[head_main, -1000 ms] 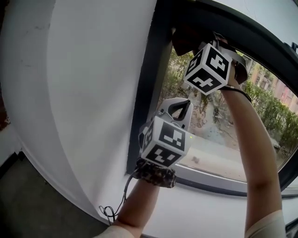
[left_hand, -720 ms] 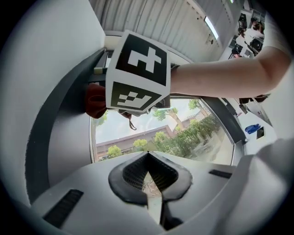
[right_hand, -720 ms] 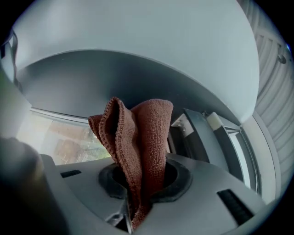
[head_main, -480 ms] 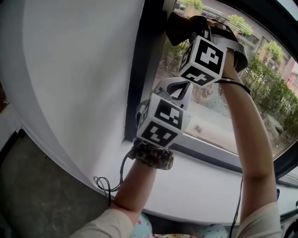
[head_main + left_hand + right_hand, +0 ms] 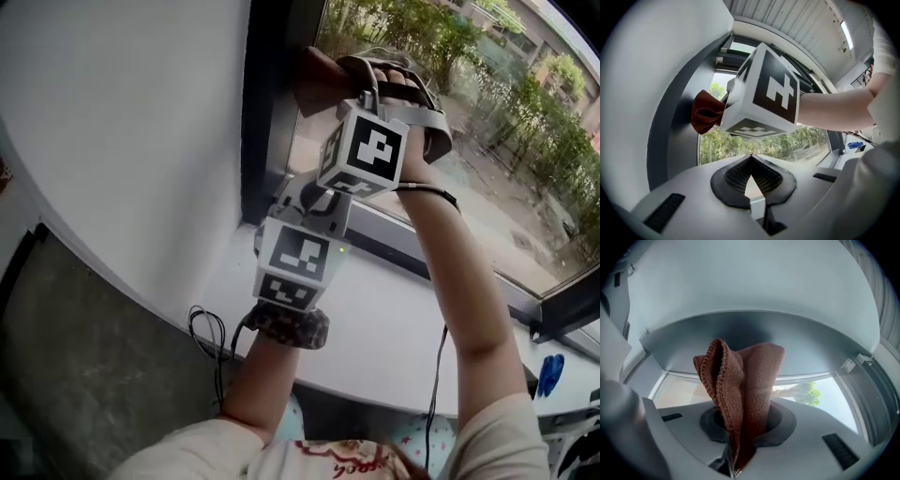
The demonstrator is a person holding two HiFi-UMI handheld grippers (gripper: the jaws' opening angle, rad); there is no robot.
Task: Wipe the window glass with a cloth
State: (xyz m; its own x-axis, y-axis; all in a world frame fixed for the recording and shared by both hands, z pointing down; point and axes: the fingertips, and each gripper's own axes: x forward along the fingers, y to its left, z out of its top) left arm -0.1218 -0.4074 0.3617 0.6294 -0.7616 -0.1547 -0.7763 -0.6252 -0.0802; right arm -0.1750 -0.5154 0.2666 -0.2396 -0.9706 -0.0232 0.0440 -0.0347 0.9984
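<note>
- Right arm reaches up and forward, forearm bare, hand wrapped around the right gripper (image 5: 345,86) at the top of the head view.
- Right gripper (image 5: 740,426) has its jaws clamped on a rust-brown knitted cloth (image 5: 740,376). The cloth stands up out of the jaws in soft folds with a ribbed edge.
- The cloth (image 5: 314,80) sits at the left edge of the clear window glass (image 5: 487,159), beside the dark metal window frame (image 5: 267,122). Contact with glass or frame is unclear.
- Left arm is lower and bent, with a patterned fabric cuff (image 5: 286,323) at the wrist. The left gripper (image 5: 314,195) is just below the right one, over the smooth white sill (image 5: 394,309).
- Left gripper (image 5: 751,161) has its jaws closed tip to tip with nothing held. The pads are dark and ribbed.
- The left gripper view shows the cloth (image 5: 705,112) bunched beside the right gripper's marker cube.
- A matte white wall (image 5: 122,122) is left of the frame. A thin black cable (image 5: 211,337) loops below the sill.
</note>
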